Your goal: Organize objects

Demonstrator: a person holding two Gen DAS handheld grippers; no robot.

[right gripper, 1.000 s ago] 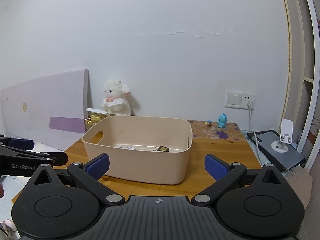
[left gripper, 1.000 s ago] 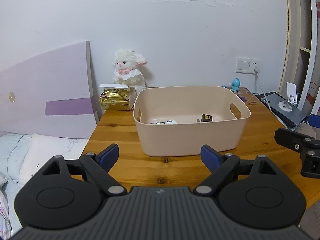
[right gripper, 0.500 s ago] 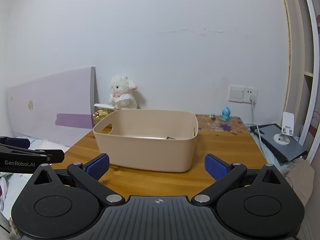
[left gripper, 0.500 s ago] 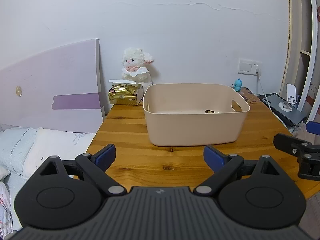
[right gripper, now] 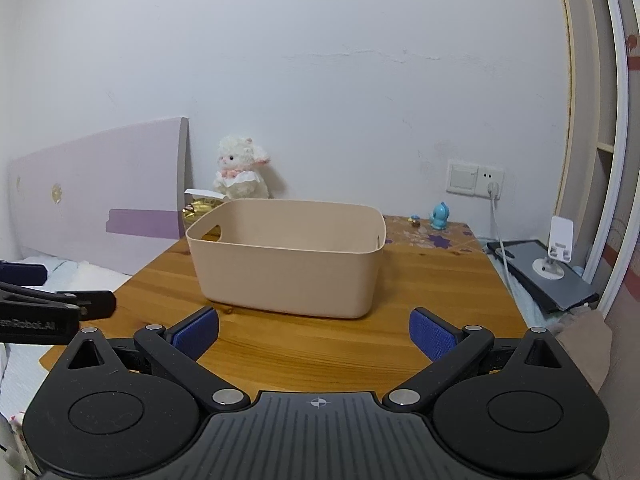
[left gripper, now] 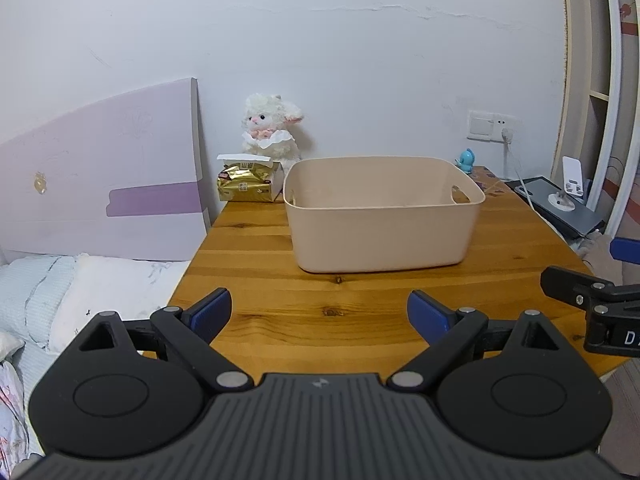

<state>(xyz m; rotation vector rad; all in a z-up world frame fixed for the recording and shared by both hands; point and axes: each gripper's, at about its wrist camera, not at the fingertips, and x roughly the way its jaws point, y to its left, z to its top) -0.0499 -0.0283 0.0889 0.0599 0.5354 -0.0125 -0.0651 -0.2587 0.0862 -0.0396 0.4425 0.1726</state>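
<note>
A lilac headboard (left gripper: 100, 184) leans at the left edge of the scene, above pale bedding (left gripper: 60, 292). Beside it stands a wooden table (left gripper: 360, 300), its grain running across the view. On the table, toward the far half, sits the beige plastic bin (left gripper: 380, 232), upright, with cut-out handles at its short ends; from this low angle its inside floor is hidden, so what lies in it cannot be told. A dark tablet (left gripper: 560, 208) with a white stand on it lies off the table's right side. Behind the bin's left corner a white plush lamb (left gripper: 272, 128) sits against the wall, with a gold tissue pack (left gripper: 248, 184) just in front of it. The left gripper (left gripper: 320, 312) hangs over the near table edge, jaws spread wide and holding nothing. The right gripper (right gripper: 316, 330) is likewise spread wide and empty, well short of the bin. A small blue figurine (right gripper: 440, 216) stands near the wall socket (right gripper: 476, 178).
</note>
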